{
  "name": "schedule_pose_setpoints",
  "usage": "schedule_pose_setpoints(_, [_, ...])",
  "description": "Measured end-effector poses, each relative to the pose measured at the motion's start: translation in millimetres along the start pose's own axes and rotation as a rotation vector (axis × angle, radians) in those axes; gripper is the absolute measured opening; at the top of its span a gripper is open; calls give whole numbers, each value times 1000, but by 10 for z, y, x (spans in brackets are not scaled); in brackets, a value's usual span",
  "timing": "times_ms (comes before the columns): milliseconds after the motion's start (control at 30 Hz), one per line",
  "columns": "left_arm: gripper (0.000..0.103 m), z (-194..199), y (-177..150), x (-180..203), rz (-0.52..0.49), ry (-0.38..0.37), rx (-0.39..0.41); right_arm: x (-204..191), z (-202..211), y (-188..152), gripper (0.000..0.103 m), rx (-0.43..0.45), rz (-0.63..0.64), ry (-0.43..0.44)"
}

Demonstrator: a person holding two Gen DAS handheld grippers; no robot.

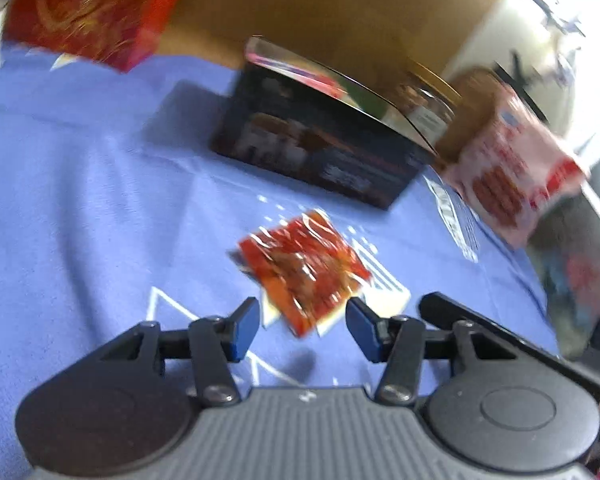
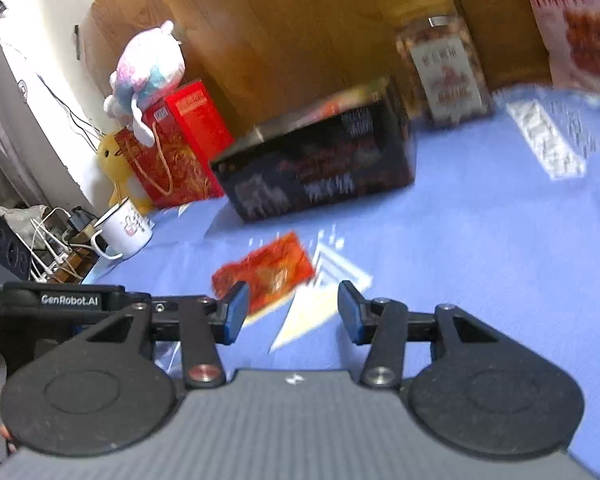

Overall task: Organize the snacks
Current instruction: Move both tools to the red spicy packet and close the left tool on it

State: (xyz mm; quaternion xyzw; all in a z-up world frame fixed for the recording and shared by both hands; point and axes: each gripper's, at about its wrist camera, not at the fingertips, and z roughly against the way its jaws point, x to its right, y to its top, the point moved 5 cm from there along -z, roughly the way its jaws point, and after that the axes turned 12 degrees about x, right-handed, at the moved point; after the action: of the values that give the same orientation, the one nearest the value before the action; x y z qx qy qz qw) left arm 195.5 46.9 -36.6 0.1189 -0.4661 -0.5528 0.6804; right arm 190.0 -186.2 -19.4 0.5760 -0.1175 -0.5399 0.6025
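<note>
A small red snack packet (image 1: 304,268) lies flat on the blue cloth (image 1: 80,200), just beyond my open, empty left gripper (image 1: 302,326). It also shows in the right wrist view (image 2: 266,274), ahead and left of my open, empty right gripper (image 2: 292,314). A dark snack box (image 1: 320,148) stands behind the packet, also seen in the right wrist view (image 2: 320,168). A white and red snack bag (image 1: 516,172) stands at the right. A jar of snacks (image 2: 446,72) stands behind the box. Both views are blurred.
A red gift box (image 1: 92,12) stands at the back left, with plush toys (image 2: 148,68) on it. A white mug (image 2: 126,230) sits at the cloth's left edge by cables. A wooden panel (image 2: 280,32) closes the back. My left gripper's body (image 2: 48,304) shows at the left.
</note>
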Motion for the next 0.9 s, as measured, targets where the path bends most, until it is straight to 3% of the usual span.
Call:
schedule_pose_setpoints(100, [48,-83,59,-60,91,-2,1,-10,-193,140,49,8,64,-2])
schedule_pose_setpoints(200, [46,-146,64,-41,106,9,16,-5,-506,179,32,-31,105,-3])
schedule_pose_setpoints(233, [44,-153,55,-31,100,13,21,8,-606,154,22,-56,103,-3])
schedule_pose_setpoints(300, [26,-166,29,-16,75,38,32,57,-762,9,11,-126,72,8])
schedule_pose_setpoints(400, [13,-158,3,-73,66,45,38,-2,-603,-53,3,-136,65,53])
schedule_pose_setpoints(467, [3,-130,-34,-120,111,-3,-1,-47,-459,-163,3,-164,25,104])
schedule_pose_setpoints(533, [3,-134,-157,-97,145,-76,-43,-109,-273,-250,3,-160,39,112])
schedule_pose_setpoints(600, [3,-74,-202,-36,97,-59,-28,-148,-113,-311,3,-148,58,112])
schedule_pose_setpoints(700, [4,-50,-211,-33,101,-51,-32,-135,54,-260,4,-108,105,81])
schedule_pose_setpoints(900, [5,-99,-175,-198,264,-79,-56,118,-205,147,9,-104,47,49])
